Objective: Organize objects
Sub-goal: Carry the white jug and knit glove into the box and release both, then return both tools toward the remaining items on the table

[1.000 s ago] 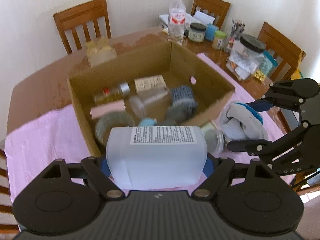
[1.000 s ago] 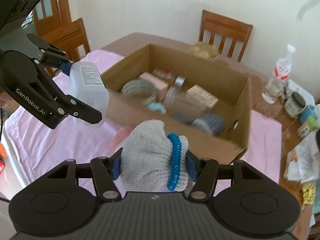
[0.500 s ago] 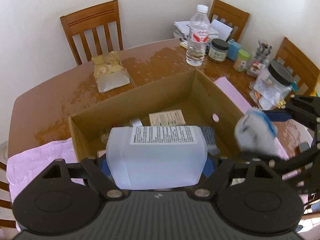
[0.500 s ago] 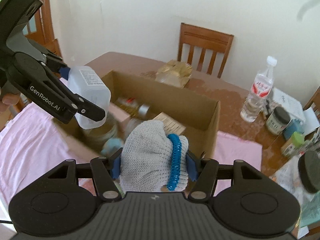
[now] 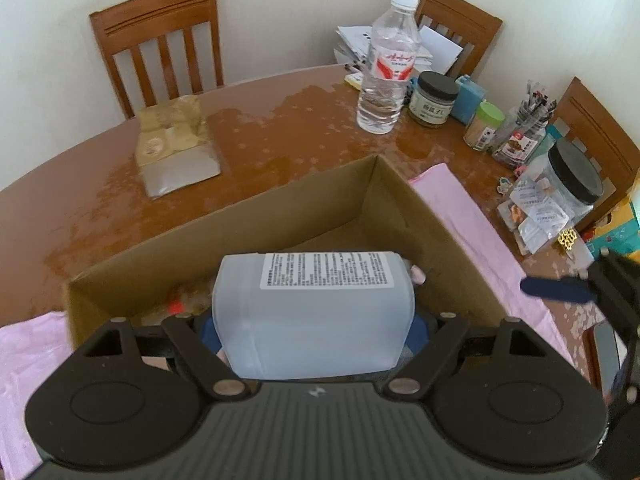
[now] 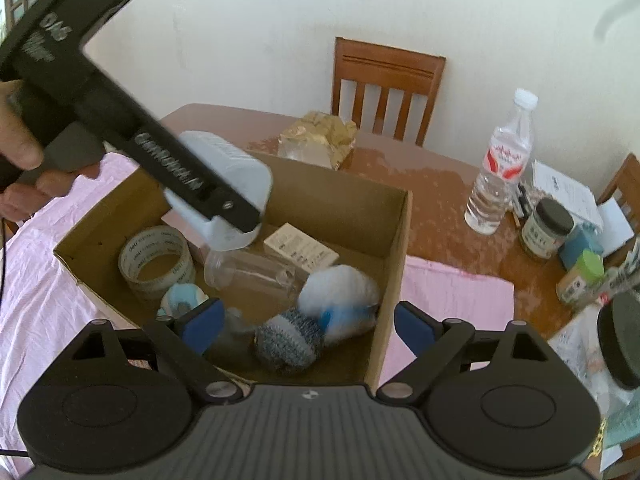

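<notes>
Left wrist view: the left tool [image 5: 314, 326] is clamped on a translucent plastic jug [image 5: 314, 314], held above the cardboard box [image 5: 436, 240] on the tabletop [image 5: 280, 128]. In the right wrist view the right tool [image 6: 306, 322] has its fingers [image 6: 202, 320] spread apart with nothing between them, above the box's near corner. A white glove with a blue cuff [image 6: 340, 296] lies inside the box, touching a steel scourer [image 6: 290, 340], near a tape roll [image 6: 156, 258] and a clear bottle [image 6: 248, 274].

We clamp our left gripper [image 5: 314, 326] on the white plastic jug [image 5: 316, 312], held tilted above the cardboard box [image 6: 394, 240]. Our right gripper [image 6: 306, 320] hangs over the box too, fingers spread wide, holding nothing.
</notes>
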Demonstrator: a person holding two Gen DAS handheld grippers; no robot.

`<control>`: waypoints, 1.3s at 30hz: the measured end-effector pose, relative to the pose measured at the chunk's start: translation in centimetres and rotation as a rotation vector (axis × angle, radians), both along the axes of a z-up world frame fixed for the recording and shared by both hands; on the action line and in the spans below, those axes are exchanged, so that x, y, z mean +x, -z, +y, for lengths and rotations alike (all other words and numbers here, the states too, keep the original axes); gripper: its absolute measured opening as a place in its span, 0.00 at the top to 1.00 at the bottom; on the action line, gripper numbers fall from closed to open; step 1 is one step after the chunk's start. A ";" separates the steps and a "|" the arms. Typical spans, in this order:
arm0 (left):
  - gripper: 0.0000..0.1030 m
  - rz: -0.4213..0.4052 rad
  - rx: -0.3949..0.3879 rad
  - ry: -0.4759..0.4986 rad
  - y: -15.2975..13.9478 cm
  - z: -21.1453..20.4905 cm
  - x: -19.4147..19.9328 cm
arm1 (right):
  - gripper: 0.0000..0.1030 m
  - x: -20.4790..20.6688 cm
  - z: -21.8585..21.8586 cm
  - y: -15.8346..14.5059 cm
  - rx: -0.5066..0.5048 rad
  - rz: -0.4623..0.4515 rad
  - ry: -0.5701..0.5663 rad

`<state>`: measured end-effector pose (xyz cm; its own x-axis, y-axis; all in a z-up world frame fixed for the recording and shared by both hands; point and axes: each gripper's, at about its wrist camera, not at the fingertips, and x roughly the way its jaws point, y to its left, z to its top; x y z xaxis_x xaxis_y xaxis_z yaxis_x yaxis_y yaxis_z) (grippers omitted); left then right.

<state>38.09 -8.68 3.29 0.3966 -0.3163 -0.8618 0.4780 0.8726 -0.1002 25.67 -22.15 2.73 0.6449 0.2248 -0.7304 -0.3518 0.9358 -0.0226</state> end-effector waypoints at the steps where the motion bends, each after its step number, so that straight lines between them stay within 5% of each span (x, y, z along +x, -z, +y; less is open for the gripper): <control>1: 0.20 0.000 -0.003 0.002 0.2 -0.5 0.4 | 0.08 0.0 -0.2 0.1 0.002 0.001 0.002; 5: 0.10 -0.015 -0.006 -0.028 0.9 -1.8 1.5 | 0.07 -0.2 -0.7 0.2 0.000 -0.002 0.015; 16: 0.08 -0.026 0.009 -0.056 -0.1 -1.1 0.4 | 0.02 -0.8 -1.5 -0.2 0.003 -0.006 0.043; 27: 0.03 -0.146 0.013 -0.052 -1.5 0.9 -6.0 | 0.00 -4.6 -0.7 0.4 -0.010 -0.022 0.083; 39: 0.01 -0.200 0.017 -0.076 -0.4 3.9 -13.8 | 0.00 -8.2 -0.9 3.5 0.063 0.092 0.215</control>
<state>24.31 -4.80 3.71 0.5821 -0.2652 -0.7687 0.4198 0.9076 0.0047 17.43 -23.09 -0.82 0.6145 0.1361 -0.7771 -0.1420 0.9880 0.0608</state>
